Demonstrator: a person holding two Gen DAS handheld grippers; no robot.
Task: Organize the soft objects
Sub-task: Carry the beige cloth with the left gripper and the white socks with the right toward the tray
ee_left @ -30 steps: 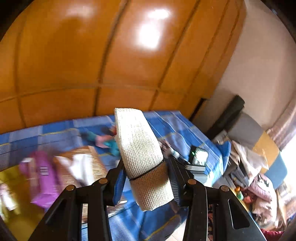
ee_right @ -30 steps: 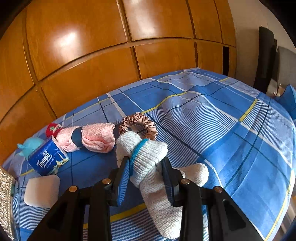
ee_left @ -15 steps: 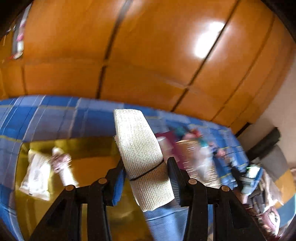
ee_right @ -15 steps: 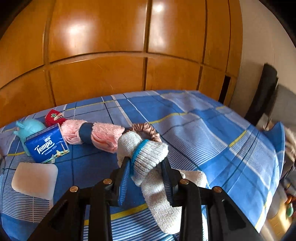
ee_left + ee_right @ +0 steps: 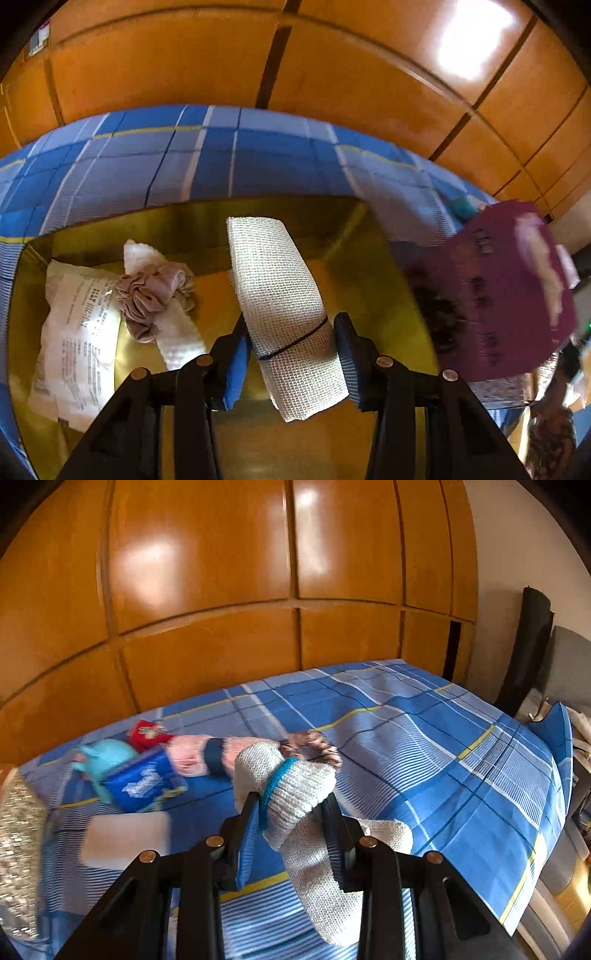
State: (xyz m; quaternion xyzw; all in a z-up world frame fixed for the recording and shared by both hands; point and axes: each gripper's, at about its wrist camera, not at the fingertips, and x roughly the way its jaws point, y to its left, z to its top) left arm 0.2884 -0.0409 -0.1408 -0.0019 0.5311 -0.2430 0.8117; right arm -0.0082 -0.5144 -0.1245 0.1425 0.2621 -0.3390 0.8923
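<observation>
No legible text; tissue pack [image 5: 146,783] print blurred.

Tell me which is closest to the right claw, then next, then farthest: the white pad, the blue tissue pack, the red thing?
1. White pad: nearest, lower left on the bed.
2. Blue tissue pack: behind the pad.
3. Red thing: farthest, back toward the wooden wall.

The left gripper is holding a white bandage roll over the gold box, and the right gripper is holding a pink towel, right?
Not quite. The right gripper holds a white knitted glove with a blue band, not the rolled pink towel, which lies on the blue checked bedspread in the right wrist view. The left gripper does hold the white bandage roll over the gold box.
</observation>
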